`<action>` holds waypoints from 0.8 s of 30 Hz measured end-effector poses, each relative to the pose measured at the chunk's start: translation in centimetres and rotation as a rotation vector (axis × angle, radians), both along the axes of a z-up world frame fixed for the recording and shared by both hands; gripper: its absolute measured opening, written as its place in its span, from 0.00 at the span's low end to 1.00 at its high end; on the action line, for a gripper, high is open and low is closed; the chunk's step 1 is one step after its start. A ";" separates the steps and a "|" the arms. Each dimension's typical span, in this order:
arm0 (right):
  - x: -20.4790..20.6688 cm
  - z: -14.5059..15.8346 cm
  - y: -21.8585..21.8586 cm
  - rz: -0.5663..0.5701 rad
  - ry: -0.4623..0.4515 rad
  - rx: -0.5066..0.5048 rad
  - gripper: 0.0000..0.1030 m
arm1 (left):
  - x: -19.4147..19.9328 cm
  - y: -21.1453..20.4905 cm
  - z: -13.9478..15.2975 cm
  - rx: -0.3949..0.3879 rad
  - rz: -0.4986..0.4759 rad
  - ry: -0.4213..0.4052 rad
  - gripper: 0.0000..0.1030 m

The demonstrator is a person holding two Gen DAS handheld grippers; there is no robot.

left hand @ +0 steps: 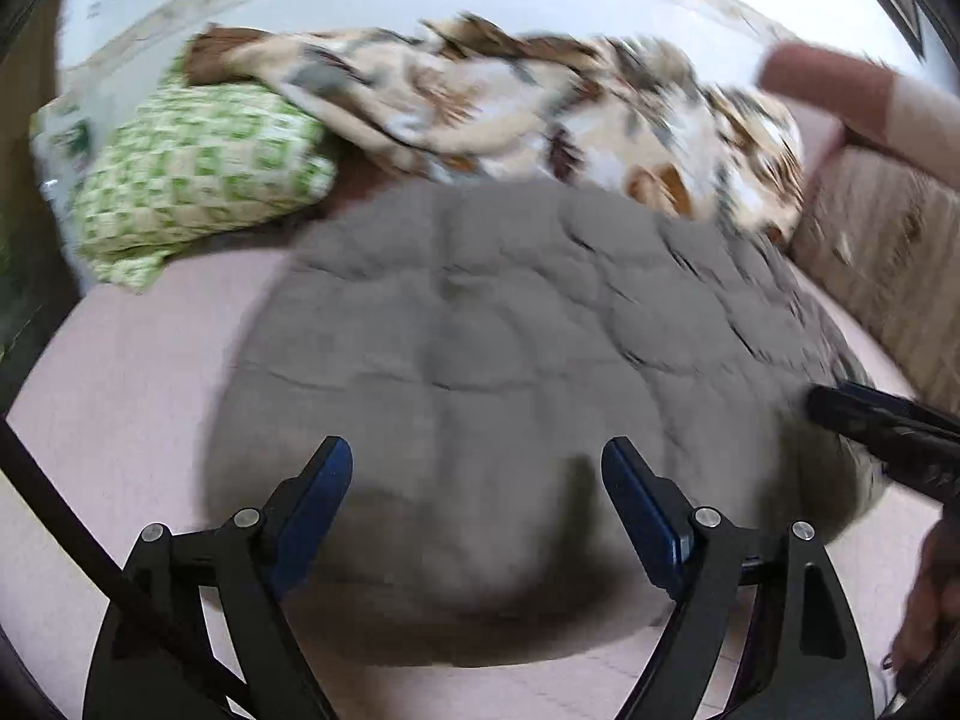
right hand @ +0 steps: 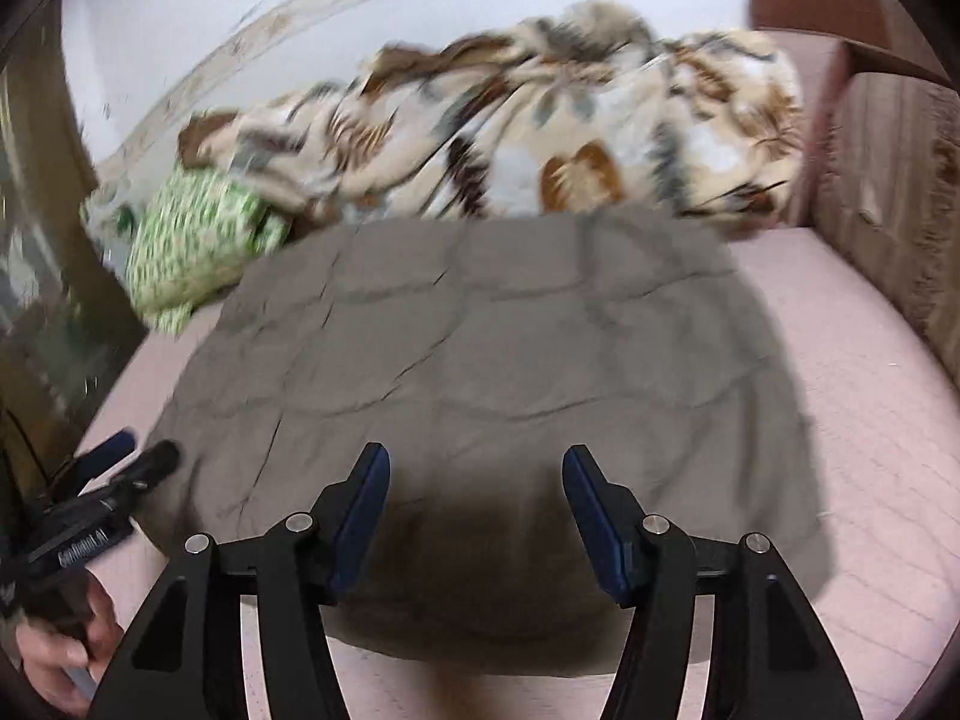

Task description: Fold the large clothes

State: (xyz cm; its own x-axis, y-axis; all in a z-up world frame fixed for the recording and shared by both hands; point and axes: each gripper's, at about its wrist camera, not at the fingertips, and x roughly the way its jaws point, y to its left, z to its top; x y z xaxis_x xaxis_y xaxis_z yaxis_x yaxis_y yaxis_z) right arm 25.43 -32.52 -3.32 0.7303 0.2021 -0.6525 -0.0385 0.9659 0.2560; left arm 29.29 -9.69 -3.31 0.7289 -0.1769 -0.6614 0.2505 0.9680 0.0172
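Observation:
A grey quilted garment (left hand: 492, 360) lies flat on the pink bed sheet (left hand: 138, 372), filling the middle of both views (right hand: 498, 372). My left gripper (left hand: 477, 462) is open and empty, its fingers hovering over the garment's near edge. My right gripper (right hand: 477, 468) is open and empty too, over the garment's near edge. The right gripper shows at the right of the left wrist view (left hand: 882, 426). The left gripper shows at the lower left of the right wrist view (right hand: 129, 462). Both views are motion-blurred.
A floral brown and cream blanket (left hand: 540, 114) is heaped behind the garment. A green checked pillow (left hand: 198, 174) lies at the back left. A padded bed frame side (right hand: 900, 228) runs along the right. A white wall stands behind.

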 end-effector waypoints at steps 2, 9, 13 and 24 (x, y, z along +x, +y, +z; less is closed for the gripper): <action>0.9 -1.0 1.6 0.026 0.022 -0.020 0.63 | 0.2 -1.2 -1.4 0.024 -0.005 0.026 0.82; 2.8 -5.7 3.4 0.044 0.125 -0.104 0.65 | 2.3 -2.5 -4.4 0.100 0.012 0.123 0.85; 3.1 -6.1 3.7 0.055 0.138 -0.126 0.67 | 1.8 -2.1 -4.3 0.101 0.014 0.109 0.85; -0.5 -1.7 -4.4 -0.109 0.048 -0.034 0.65 | 1.5 3.4 -0.5 0.039 0.120 0.054 0.85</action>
State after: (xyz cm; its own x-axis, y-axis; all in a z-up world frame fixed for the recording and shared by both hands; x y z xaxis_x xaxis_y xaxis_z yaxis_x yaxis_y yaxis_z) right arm 24.94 -36.89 -5.00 0.7142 0.1000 -0.6927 0.0792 0.9718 0.2220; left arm 30.82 -6.30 -3.78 0.7067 -0.0639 -0.7046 0.1344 0.9899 0.0450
